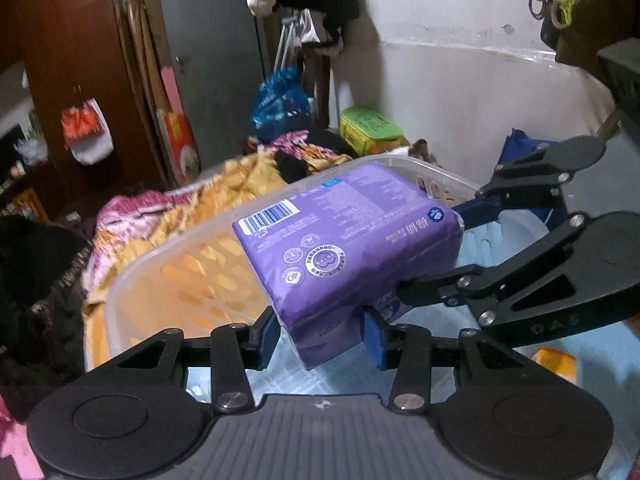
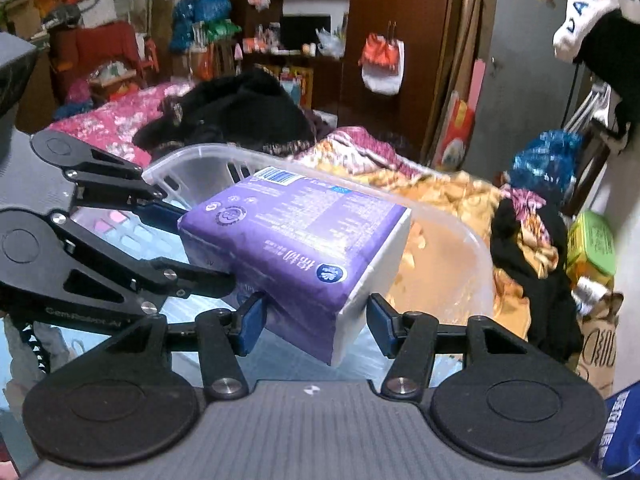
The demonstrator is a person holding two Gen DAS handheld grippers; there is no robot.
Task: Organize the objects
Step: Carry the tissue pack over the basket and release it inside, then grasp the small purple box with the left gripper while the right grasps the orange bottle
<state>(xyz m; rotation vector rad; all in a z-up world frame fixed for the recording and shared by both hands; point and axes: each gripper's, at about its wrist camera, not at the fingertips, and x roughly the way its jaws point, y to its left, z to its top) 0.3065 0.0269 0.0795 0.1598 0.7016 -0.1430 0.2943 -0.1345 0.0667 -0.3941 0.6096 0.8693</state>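
A purple tissue pack with a barcode and white print is held up over a clear plastic basket. My left gripper is shut on its near end, blue pads pressed on both sides. My right gripper is shut on the pack's other end, next to the white side panel. Each gripper shows in the other's view: the right one clamps the pack from the right, the left one from the left. The basket lies under and behind the pack.
The basket sits on a bed with a yellow-orange patterned blanket and dark clothes. A green box and a blue bag stand by the white wall. A brown wardrobe stands behind.
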